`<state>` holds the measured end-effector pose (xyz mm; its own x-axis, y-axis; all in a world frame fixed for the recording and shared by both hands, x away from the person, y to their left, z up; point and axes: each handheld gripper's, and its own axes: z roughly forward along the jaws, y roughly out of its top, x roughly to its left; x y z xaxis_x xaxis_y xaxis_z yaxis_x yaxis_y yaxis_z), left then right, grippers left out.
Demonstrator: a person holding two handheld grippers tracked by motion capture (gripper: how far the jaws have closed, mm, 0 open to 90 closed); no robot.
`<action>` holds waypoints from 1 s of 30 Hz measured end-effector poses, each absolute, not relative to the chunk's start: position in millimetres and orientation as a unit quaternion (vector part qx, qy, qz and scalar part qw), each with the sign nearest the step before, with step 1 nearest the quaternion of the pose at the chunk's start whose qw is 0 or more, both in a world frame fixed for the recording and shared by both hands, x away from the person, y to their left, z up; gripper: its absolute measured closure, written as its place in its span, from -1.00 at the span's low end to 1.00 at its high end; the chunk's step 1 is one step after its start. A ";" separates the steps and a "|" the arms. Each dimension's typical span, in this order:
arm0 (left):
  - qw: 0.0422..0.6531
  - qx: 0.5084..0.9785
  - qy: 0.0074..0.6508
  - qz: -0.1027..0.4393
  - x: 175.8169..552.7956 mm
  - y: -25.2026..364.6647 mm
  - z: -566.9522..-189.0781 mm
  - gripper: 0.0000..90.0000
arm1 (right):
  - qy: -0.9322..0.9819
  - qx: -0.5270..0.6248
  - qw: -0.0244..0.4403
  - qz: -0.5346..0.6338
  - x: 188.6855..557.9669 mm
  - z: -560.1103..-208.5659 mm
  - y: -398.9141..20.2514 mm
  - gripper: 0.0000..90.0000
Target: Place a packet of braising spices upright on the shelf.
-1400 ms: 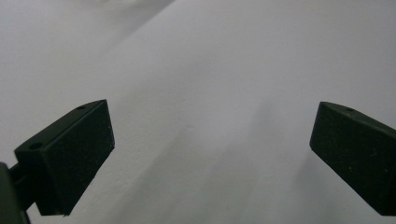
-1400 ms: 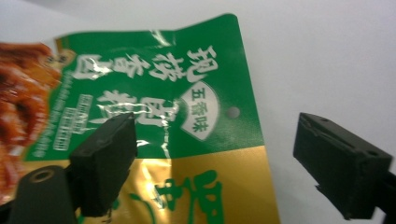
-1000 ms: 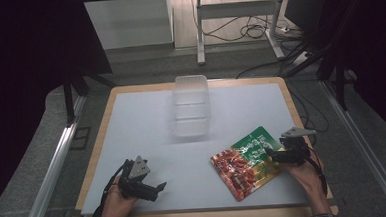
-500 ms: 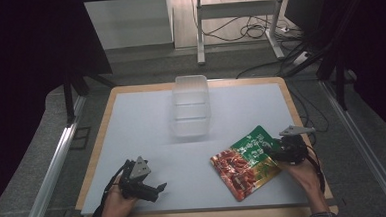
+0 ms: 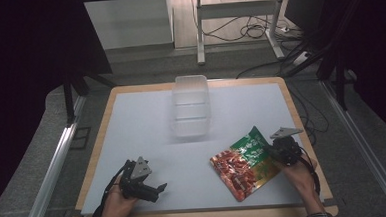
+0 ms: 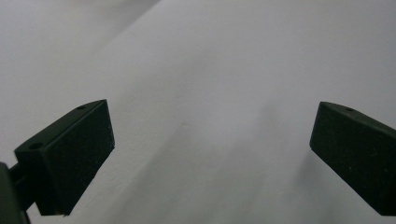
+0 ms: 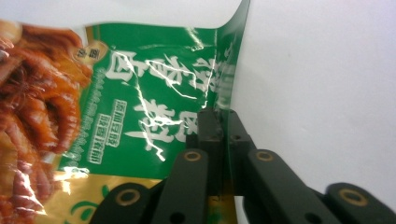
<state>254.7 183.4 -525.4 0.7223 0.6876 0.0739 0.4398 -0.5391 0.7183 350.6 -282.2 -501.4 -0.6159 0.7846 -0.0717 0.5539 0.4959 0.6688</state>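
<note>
A green and red snack packet lies on the white table mat at the front right, its right edge lifted. My right gripper is shut on that green edge; in the right gripper view the jaws pinch the packet at its rim, with the gripper closed tight. My left gripper rests near the front left of the mat, held by a hand. In the left gripper view its fingertips stand wide apart over bare mat, and the gripper is open with nothing between them.
A clear plastic container stands at the back middle of the mat. The wooden table edge runs close to the right gripper. Metal rails flank the table, and cables lie on the floor behind.
The right gripper has lifted the packet's green edge slightly and shifted it a little toward the left. The left gripper has stayed in place.
</note>
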 end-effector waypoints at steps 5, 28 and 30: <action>0.356 0.855 0.333 0.179 254.5 185.4 -524.1 -1.00 | 0.841 0.399 0.190 0.311 348.1 -493.7 -280.9 0.97; 0.365 0.845 0.346 0.180 254.8 188.3 -522.3 -1.00 | 0.815 0.385 0.187 0.389 323.6 -440.6 -273.0 0.97; 0.365 0.846 0.345 0.181 254.8 187.9 -522.2 -1.00 | 0.813 0.385 0.178 0.400 321.1 -433.5 -272.3 0.97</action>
<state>254.8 187.9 -522.2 0.6966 0.7154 0.0550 0.4511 -0.4963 0.7418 321.1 -272.3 -433.5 -0.6407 0.7675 0.0180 0.4824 0.3843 0.7872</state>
